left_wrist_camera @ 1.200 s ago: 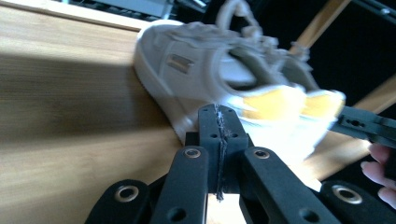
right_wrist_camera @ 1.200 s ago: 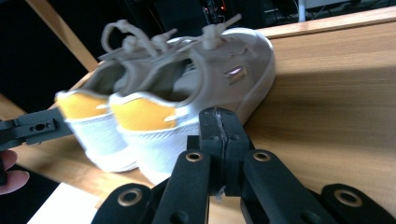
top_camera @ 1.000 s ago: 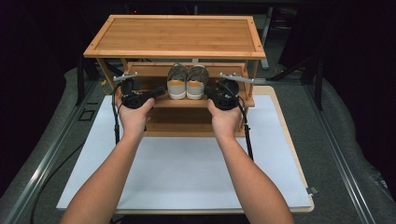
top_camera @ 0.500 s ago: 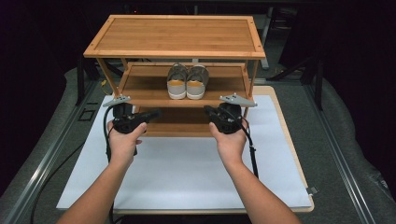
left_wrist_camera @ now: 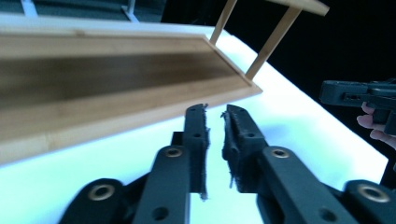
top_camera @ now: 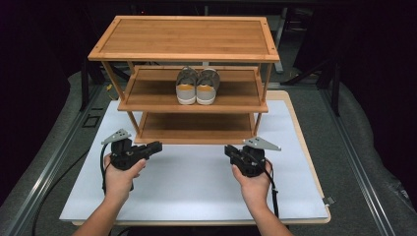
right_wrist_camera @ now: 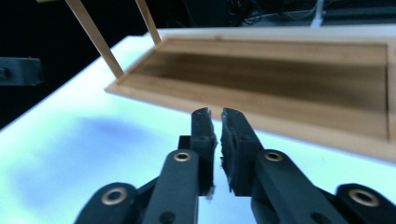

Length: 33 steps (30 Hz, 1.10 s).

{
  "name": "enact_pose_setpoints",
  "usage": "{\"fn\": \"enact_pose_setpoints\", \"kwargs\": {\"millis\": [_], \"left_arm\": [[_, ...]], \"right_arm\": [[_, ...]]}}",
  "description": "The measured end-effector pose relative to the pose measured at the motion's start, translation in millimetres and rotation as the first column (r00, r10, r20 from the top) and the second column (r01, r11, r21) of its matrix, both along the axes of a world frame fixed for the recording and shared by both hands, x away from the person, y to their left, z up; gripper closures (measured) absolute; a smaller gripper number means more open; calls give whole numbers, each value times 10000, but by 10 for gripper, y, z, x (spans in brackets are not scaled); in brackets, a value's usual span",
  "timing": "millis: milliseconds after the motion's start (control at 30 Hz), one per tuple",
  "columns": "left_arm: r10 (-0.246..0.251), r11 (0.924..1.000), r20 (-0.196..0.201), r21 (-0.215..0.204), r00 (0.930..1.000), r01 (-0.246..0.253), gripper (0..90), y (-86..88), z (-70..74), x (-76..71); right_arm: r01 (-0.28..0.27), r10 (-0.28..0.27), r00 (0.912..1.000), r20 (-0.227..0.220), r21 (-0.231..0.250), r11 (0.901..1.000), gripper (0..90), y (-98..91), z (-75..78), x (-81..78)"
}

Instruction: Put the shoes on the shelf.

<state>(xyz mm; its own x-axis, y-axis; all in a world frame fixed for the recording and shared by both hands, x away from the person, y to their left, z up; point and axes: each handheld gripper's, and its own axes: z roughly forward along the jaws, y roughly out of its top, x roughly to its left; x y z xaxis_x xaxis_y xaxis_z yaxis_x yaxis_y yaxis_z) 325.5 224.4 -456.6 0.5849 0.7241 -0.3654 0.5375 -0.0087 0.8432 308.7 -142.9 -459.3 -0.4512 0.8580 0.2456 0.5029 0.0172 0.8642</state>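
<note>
A three-shelf bamboo rack (top_camera: 187,37) stands at the back of a white mat (top_camera: 196,182). On its middle shelf sits a pair of grey shoes (top_camera: 196,86), heels toward me. My left gripper (top_camera: 155,146) hovers low over the mat in front of the rack's left corner. My right gripper (top_camera: 230,150) is in front of the right corner. Each points inward along the bottom shelf (left_wrist_camera: 93,84) (right_wrist_camera: 280,79). Both sets of jaws have just been opening. The left gripper (left_wrist_camera: 215,112) and the right gripper (right_wrist_camera: 215,114) each show a narrow gap with nothing in it.
The mat lies on a wood-edged table (top_camera: 314,162) with a grey surround and dark space beyond. In the left gripper view the other gripper (left_wrist_camera: 359,93) shows at the right edge. In the right gripper view the left gripper (right_wrist_camera: 18,70) shows at the left edge.
Both hands have drawn back from the middle shelf beside the shoes and come down toward me over the mat. The shoes stay on the shelf.
</note>
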Motion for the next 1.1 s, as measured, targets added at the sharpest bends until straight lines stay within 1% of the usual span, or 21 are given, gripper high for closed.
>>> {"fn": "enact_pose_setpoints", "kwargs": {"millis": [33,100,200,233,300,333,400,467,500,533,567,667,700,767,833,933,1033,1100], "left_arm": [[-8,10000,-92,10,10000,8,748,13,-54,-21],[-8,10000,-166,62,9999,9,707,40,-152,-60],[74,9997,-323,248,9995,-66,624,98,-300,-114],[54,9995,-360,321,9993,-42,593,108,-333,-121],[44,9985,-421,552,9991,-20,556,144,-413,-128],[152,9981,-393,608,9991,-128,548,162,-450,-134],[292,9961,-427,850,9987,-255,522,183,-525,-141],[318,9946,-471,1003,9984,-269,513,176,-583,-147],[271,9943,-574,1044,9980,-210,509,168,-613,-146],[209,9941,-672,1073,9975,-136,507,158,-640,-141],[206,9939,-691,1094,9974,-130,504,146,-662,-138],[270,9915,-602,1288,9978,-190,489,108,-721,-134],[297,9914,-629,1291,9976,-214,484,96,-734,-135],[234,9895,-602,1435,9979,-146,476,65,-771,-130],[136,9888,-630,1491,9979,-41,468,46,-796,-119],[108,9862,-730,1657,9973,15,465,13,-835,-110],[49,9812,-691,1927,9976,85,459,-15,-857,-98],[49,9790,-644,2038,9979,84,456,-22,-864,-92]], "right_arm": [[67,-67,10000,-11,-73,10000,800,-9,-41,-25],[49,-52,9998,-190,-180,9998,767,-31,-149,-76],[82,-95,9996,-262,-469,9989,703,-61,-294,-129],[157,-170,9996,-217,-596,9981,675,-72,-350,-155],[120,-136,9997,-206,-792,9968,639,-85,-421,-179],[-25,6,9997,-236,-771,9970,622,-93,-454,-180],[-127,114,9997,-216,-628,9979,586,-93,-499,-175],[-156,149,9999,-88,-843,9963,562,-81,-522,-183],[-151,148,9999,-36,-955,9953,551,-70,-535,-184],[-199,197,9998,-34,-1092,9938,540,-58,-552,-186],[-280,272,9996,-89,-1152,9929,535,-47,-573,-185],[-339,309,9992,-241,-1358,9902,523,-15,-629,-173],[-361,321,9990,-312,-1374,9899,520,-7,-648,-163],[-403,349,9986,-404,-1410,9892,519,0,-670,-149],[-388,308,9982,-522,-1600,9863,517,7,-694,-136],[-459,362,9974,-621,-1640,9854,514,4,-714,-122],[-450,335,9969,-713,-1671,9849,504,5,-731,-118],[-545,416,9963,-752,-1778,9825,499,6,-738,-115]]}}
